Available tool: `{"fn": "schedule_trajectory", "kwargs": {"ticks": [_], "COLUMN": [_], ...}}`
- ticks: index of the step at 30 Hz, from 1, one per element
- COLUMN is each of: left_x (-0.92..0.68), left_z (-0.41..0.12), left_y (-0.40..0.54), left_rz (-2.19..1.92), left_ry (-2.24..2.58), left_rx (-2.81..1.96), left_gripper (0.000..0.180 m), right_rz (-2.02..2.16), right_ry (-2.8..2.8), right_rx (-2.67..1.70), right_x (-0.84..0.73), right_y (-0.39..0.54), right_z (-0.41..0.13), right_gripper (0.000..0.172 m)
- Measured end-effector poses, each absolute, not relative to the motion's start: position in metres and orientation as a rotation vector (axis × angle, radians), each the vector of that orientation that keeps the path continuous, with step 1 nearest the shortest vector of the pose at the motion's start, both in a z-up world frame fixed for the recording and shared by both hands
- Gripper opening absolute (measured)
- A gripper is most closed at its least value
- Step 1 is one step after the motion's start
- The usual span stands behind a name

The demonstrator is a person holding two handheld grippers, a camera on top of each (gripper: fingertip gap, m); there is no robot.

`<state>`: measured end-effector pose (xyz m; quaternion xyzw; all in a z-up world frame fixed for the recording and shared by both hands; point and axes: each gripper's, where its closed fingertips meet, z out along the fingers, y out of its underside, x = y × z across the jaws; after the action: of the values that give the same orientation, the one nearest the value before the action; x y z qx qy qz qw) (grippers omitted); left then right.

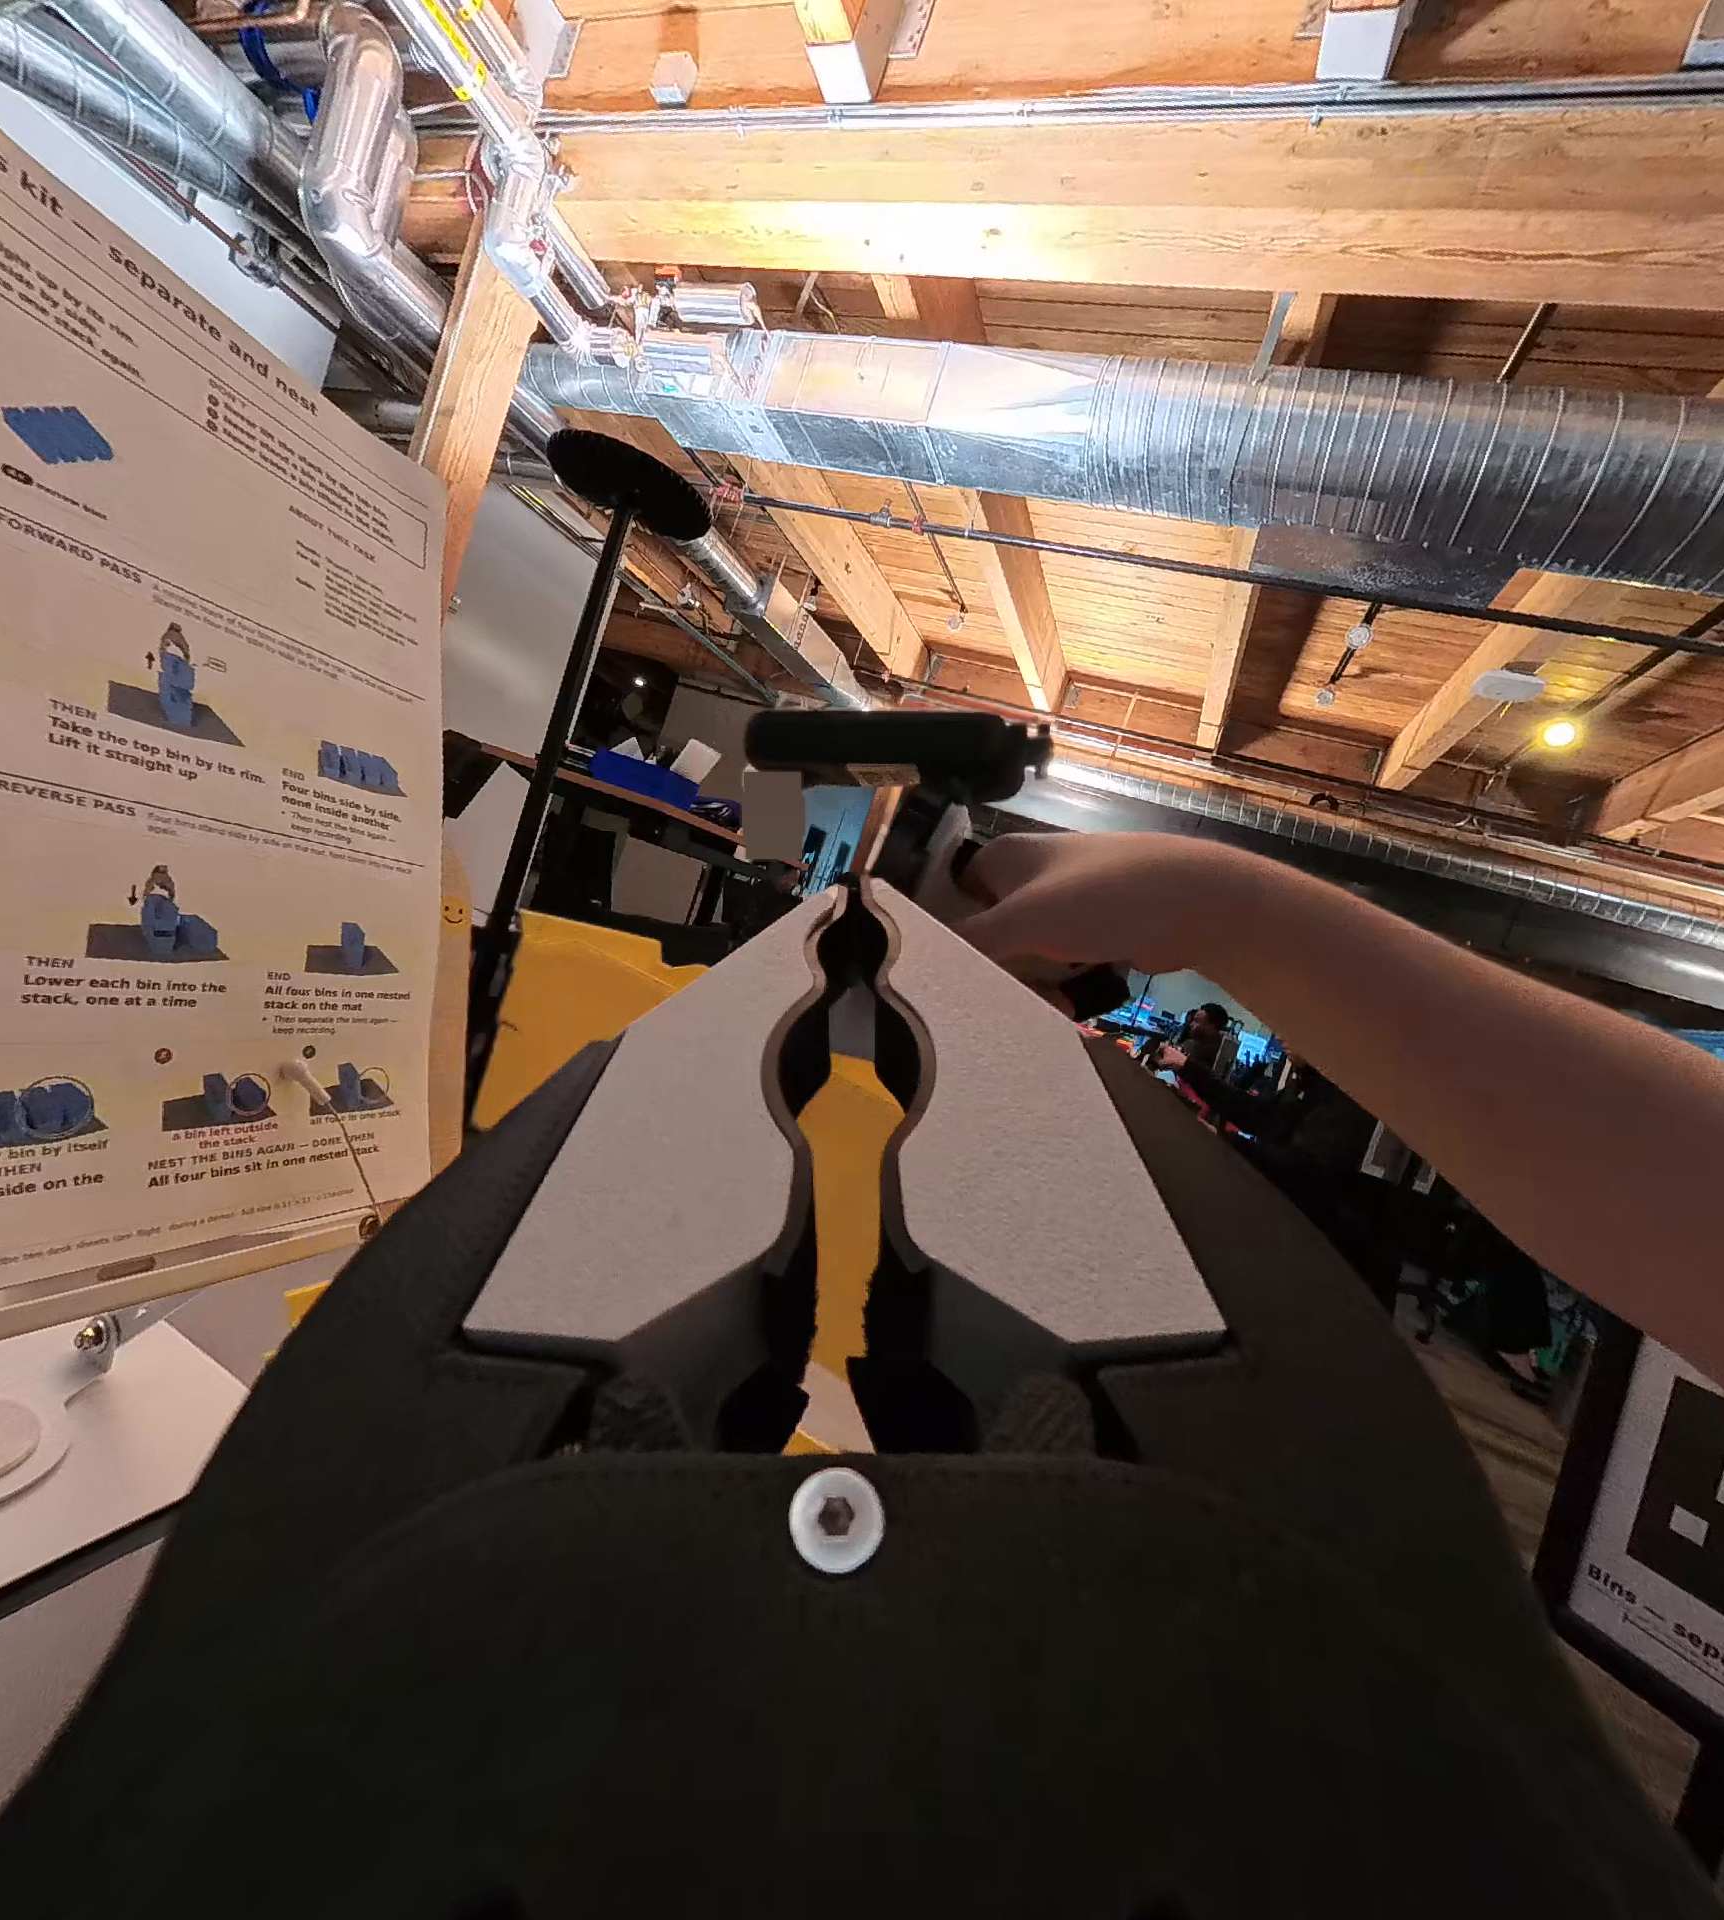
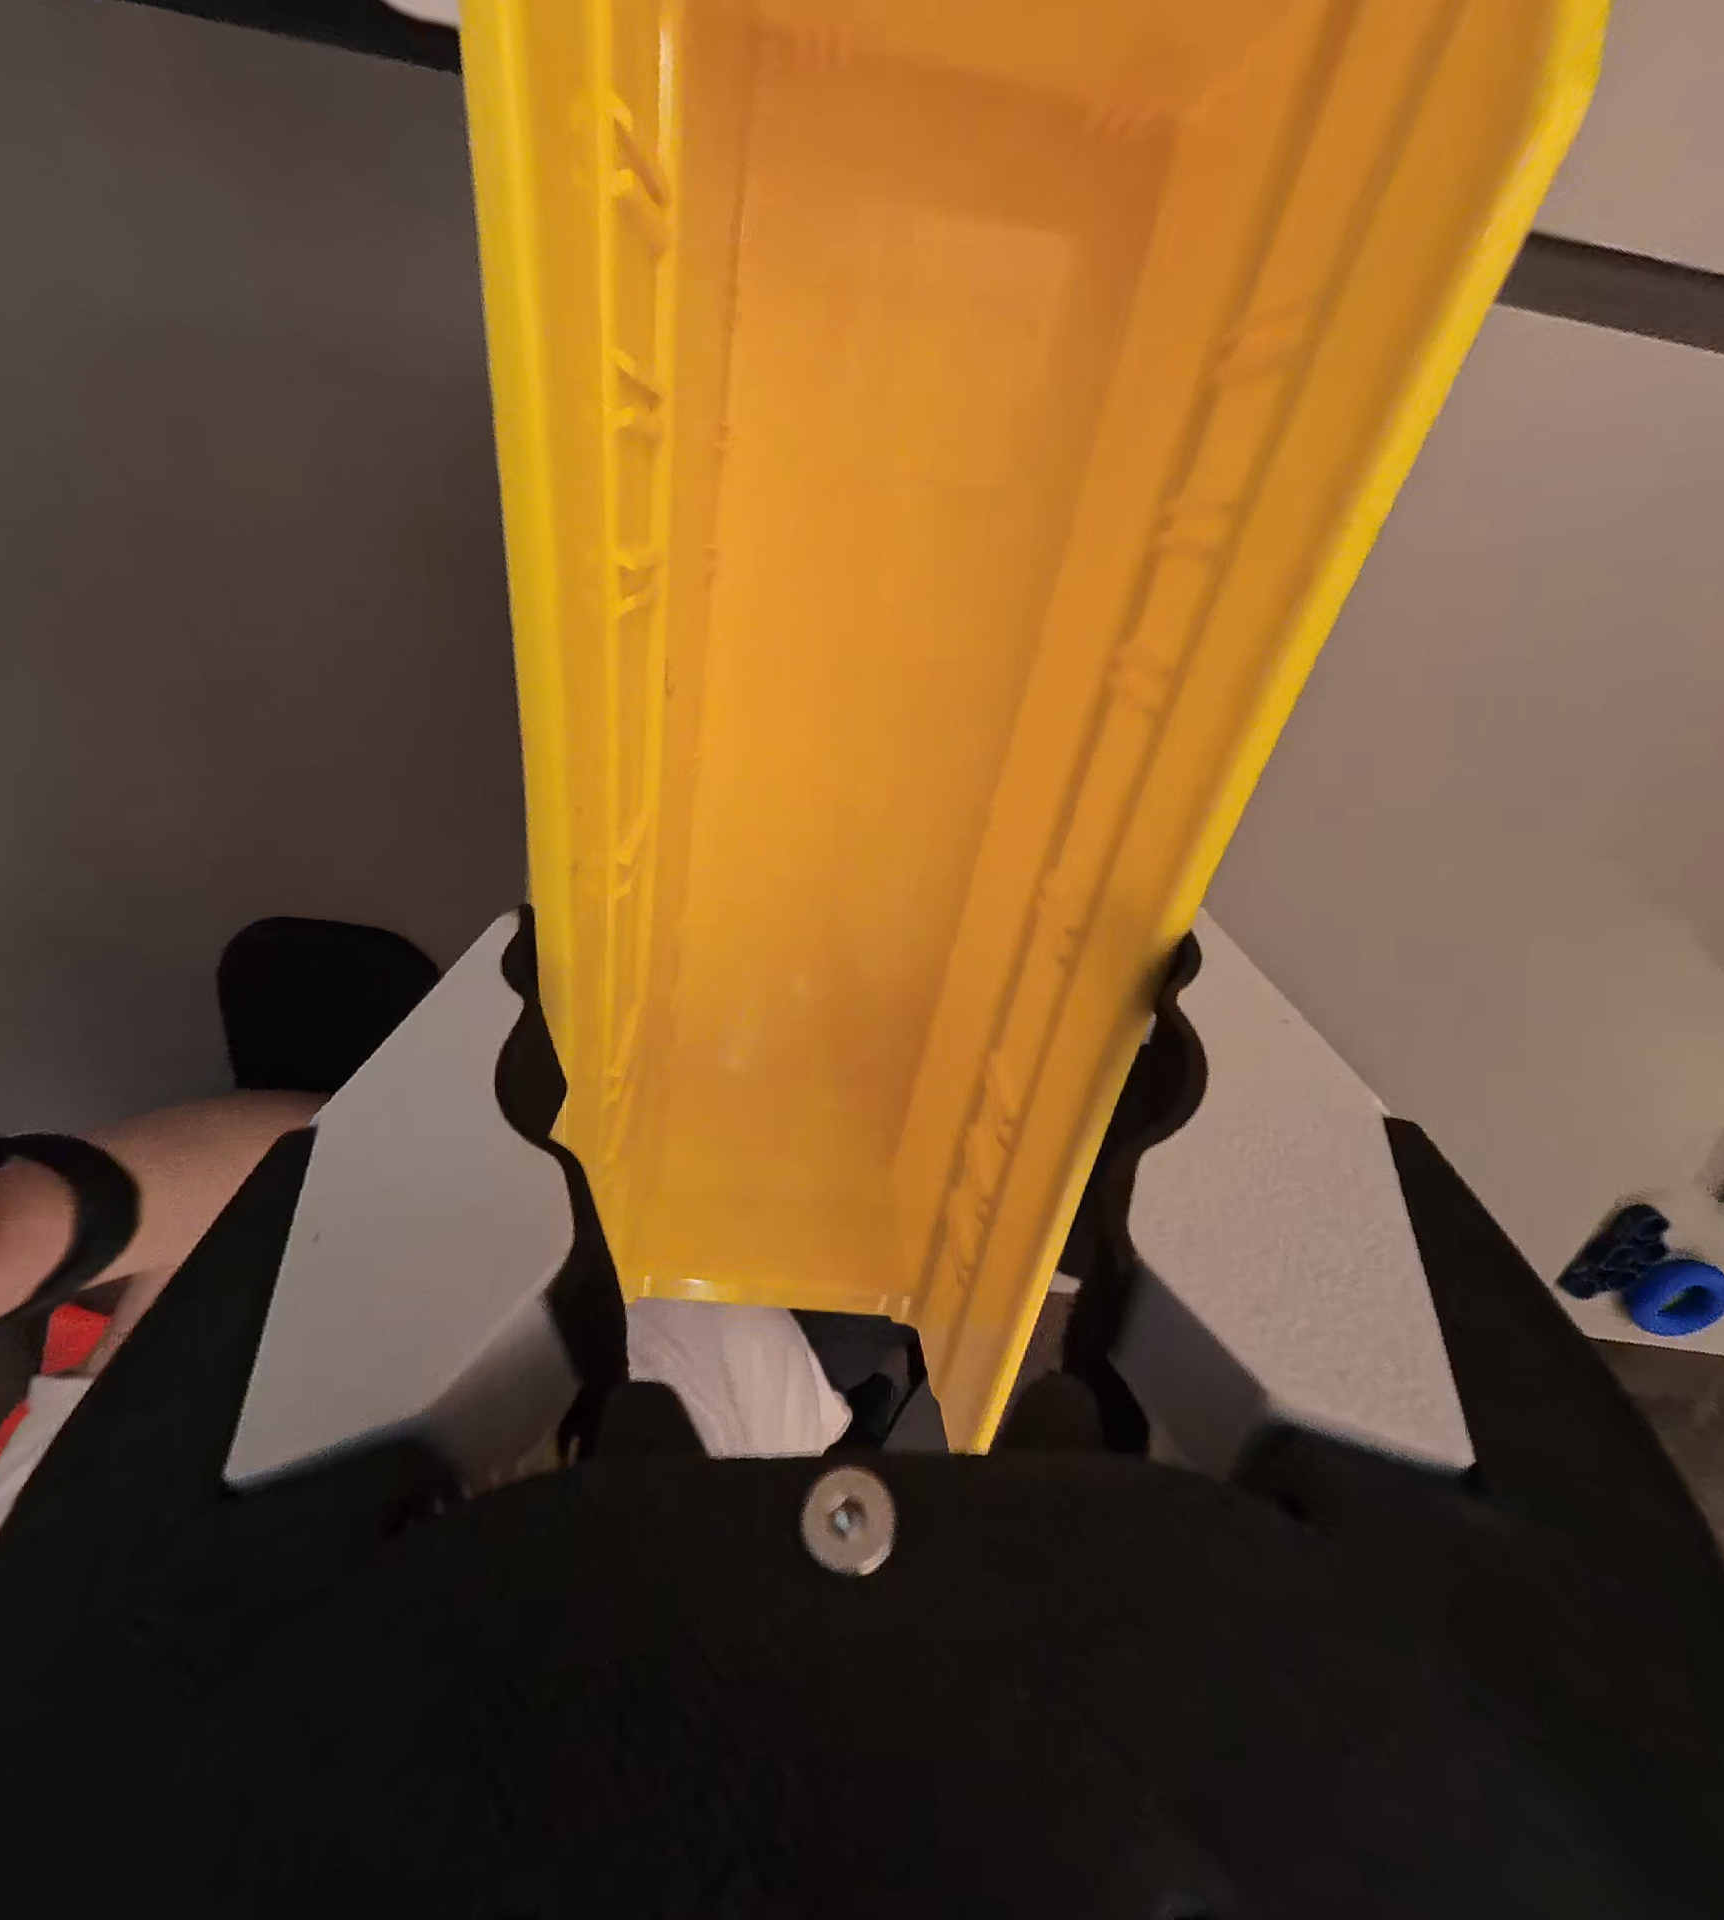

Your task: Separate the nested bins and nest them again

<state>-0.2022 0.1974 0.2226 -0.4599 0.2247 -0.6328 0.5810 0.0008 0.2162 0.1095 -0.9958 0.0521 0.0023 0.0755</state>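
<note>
- The right gripper [image 2: 853, 997] is clamping a long yellow plastic bin [image 2: 941, 520] across both side walls, carrying it clear.
- The left gripper [image 1: 853, 904], closed on nothing, is waiting aside, tilted upward.

The bin [image 2: 899, 644] sits between the right tongs' [image 2: 853, 997] spread fingers.

we count one yellow bin [image 2: 941, 623] in the right wrist view, and one stretch of yellow bin [image 1: 567, 997] in the left wrist view; whether these are the same bin we cannot tell. we count two grippers: the left gripper [image 1: 850, 894] and the right gripper [image 2: 853, 997], each with two fingers. we see one instruction sheet [image 1: 162, 727], one marker card [image 1: 1710, 1538], one forearm [image 1: 1409, 997] and two blue items [image 2: 1658, 1280] on the floor.
</note>
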Motion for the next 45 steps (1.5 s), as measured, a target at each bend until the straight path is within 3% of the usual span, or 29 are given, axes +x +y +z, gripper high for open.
{"fn": "schedule_trajectory", "kwargs": {"ticks": [16,27,35,40,45], "left_x": [-0.21,-0.208,-0.205,-0.208,-0.206], "left_z": [0.229,0.229,0.228,0.23,0.229], "left_y": [0.193,0.192,0.192,0.193,0.193], "left_rz": [-1.5,-1.511,-1.515,-1.511,-1.533], "left_ry": [0.516,0.523,0.526,0.517,0.515], "left_rx": [-1.034,-1.032,-1.038,-1.031,-1.034], "left_gripper": [0.0,0.0,0.0,0.0,0.0], "right_rz": [-0.062,-0.076,-0.011,0.014,0.395], "right_ry": [0.301,0.223,0.209,0.239,0.205], "right_rx": [-3.084,-3.121,-3.097,-2.885,-2.727], "right_x": [0.103,0.103,0.101,0.086,-0.002], "right_y": [0.185,0.188,0.189,0.207,0.225], "right_z": [-0.045,-0.1,-0.093,-0.03,0.016], "right_gripper": [0.117,0.118,0.13,0.131,0.132]}}
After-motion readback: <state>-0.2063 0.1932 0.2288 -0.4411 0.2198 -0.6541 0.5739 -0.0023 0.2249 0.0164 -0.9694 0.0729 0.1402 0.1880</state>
